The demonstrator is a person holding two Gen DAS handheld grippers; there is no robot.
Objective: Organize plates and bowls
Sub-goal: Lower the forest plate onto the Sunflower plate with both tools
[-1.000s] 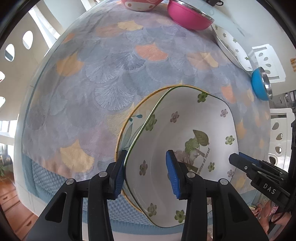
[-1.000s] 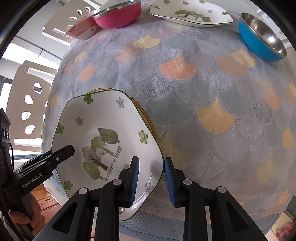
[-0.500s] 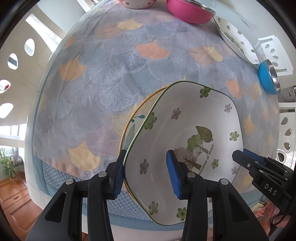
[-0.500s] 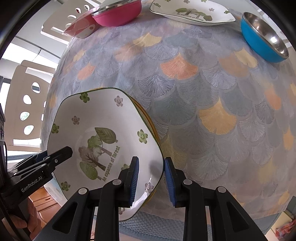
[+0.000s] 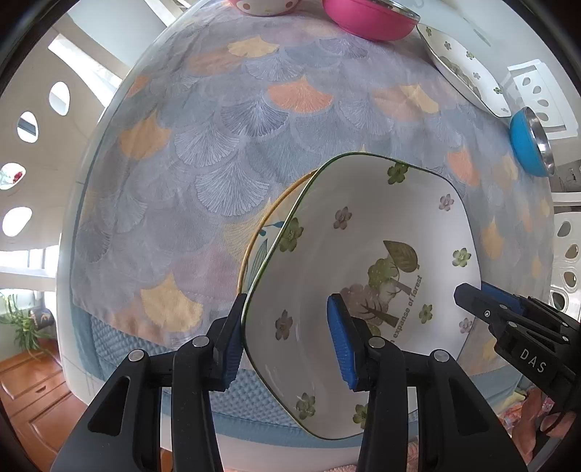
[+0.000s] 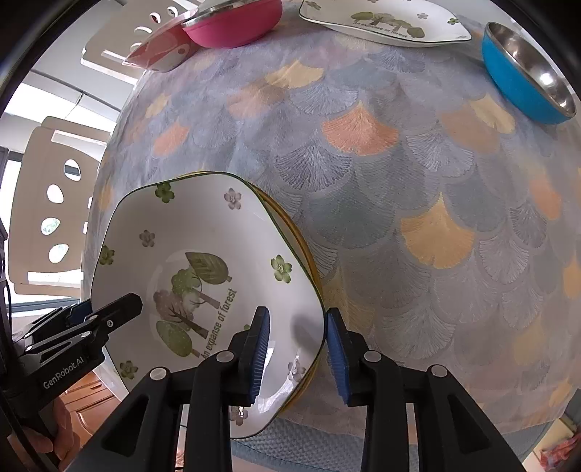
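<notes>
A white square dish with a forest print lies on a yellow-rimmed plate near the table's front edge. My left gripper straddles the dish's left rim, jaws apart and not pressing it. My right gripper straddles its right rim, also with a gap at the pads. A second forest-print plate, a blue bowl, a pink bowl and a red-and-white bowl stand at the far edge.
The table carries a blue-grey cloth with fan shapes. White chairs with oval cut-outs stand beside the table at the left and the right. A wooden floor shows below the front edge.
Both grippers have opened a little around the dish's rims. The dish rests on the yellow-rimmed plate in much the same place.
</notes>
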